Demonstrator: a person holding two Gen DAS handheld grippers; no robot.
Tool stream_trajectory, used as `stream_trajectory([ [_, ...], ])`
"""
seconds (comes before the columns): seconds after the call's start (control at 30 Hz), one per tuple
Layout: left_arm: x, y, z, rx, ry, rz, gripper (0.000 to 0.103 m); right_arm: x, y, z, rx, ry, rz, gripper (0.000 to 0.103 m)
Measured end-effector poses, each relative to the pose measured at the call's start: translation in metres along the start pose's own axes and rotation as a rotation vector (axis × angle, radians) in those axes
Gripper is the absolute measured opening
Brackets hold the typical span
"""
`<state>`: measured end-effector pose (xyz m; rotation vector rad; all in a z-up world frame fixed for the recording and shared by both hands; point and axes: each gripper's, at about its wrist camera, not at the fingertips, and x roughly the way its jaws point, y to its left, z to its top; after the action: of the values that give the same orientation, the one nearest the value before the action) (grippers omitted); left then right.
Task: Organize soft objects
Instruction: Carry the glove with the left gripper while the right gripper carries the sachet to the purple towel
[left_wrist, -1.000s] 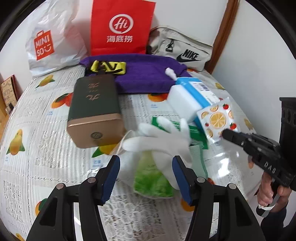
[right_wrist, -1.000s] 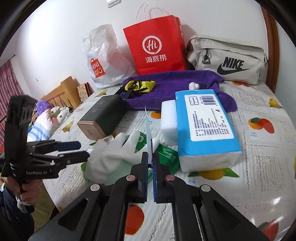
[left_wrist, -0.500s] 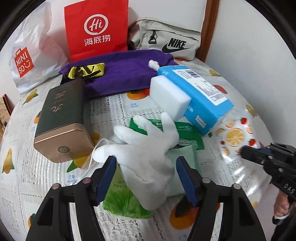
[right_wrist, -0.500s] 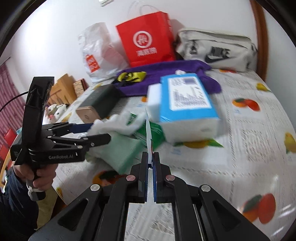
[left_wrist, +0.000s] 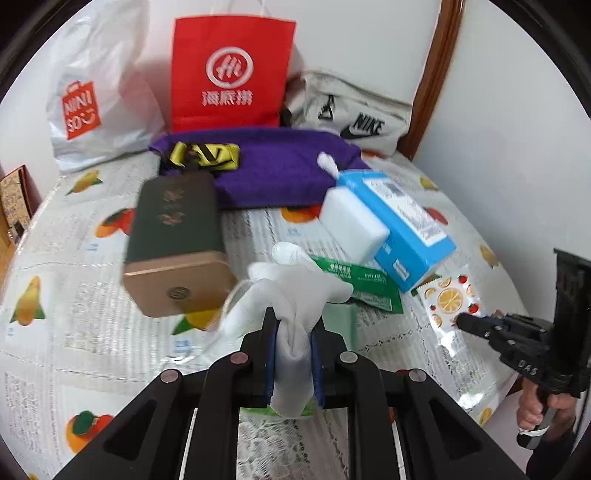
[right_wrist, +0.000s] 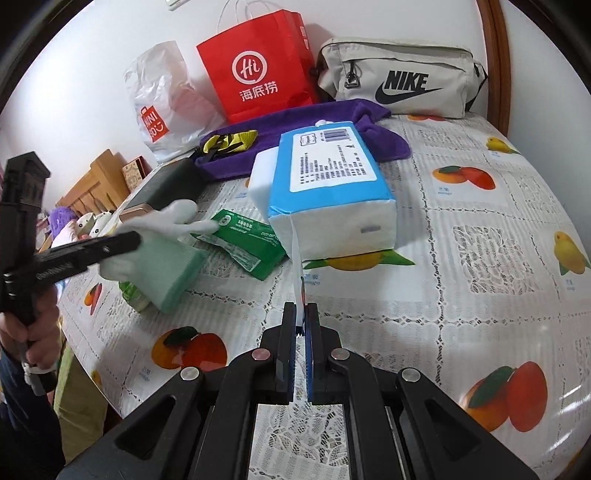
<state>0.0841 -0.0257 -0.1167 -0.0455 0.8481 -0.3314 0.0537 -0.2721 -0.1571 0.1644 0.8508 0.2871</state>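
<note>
While both tongs are gripping something soft, the scene is reading as follows.

Step in hand: the person is picking up soft items; the left tongs (left_wrist: 292, 347) are pinching the white glove (left_wrist: 291, 306) at its cuff end, its fingers flopping forward.

Glove position: it is hanging just over a pale green folded cloth (right_wrist: 170, 273) near the front edge of the tabletop (right_wrist: 480, 258), beside the green packet (right_wrist: 243, 240); whether it is touching the cloth cannot be told.

Right tongs (right_wrist: 301, 332): they are squeezed together on a thin fruit-print sachet (left_wrist: 448, 299), seen edge-on in the right wrist view, held above the tabletop in front of the blue tissue pack (right_wrist: 332, 199).

Other soft things: the purple towel (left_wrist: 280, 173) is lying at the back, with a white sponge block (left_wrist: 351, 225) touching the tissue pack.

Hard neighbour: the dark green tin (left_wrist: 173, 236) is lying just left of the glove.

Next move, as a judgement: the glove probably needs lifting clear and carrying to a grouping spot, perhaps the towel, keeping the limp fingers from dragging the packet or snagging the tin.

Progress: sorting is looking early, since most items are lying scattered.
</note>
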Motion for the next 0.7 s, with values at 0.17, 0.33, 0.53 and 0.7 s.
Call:
stream_trajectory([
  [0.17, -0.026, 0.010, 0.007, -0.028, -0.052, -0.019, 0.015, 0.002, 0.005, 0.002, 0.000, 0.004, -0.007, 0.004],
  [0.33, -0.049, 0.018, 0.015, -0.042, -0.104, 0.008, 0.015, -0.002, 0.009, 0.006, 0.009, -0.003, -0.007, 0.004],
  [0.53, -0.062, 0.030, 0.019, -0.077, -0.127, 0.048, 0.015, -0.012, 0.015, 0.014, -0.009, -0.012, -0.025, 0.004],
  [0.7, -0.073, 0.039, 0.022, -0.106, -0.143, 0.054, 0.015, -0.024, 0.021, 0.026, -0.029, -0.037, -0.028, 0.004],
])
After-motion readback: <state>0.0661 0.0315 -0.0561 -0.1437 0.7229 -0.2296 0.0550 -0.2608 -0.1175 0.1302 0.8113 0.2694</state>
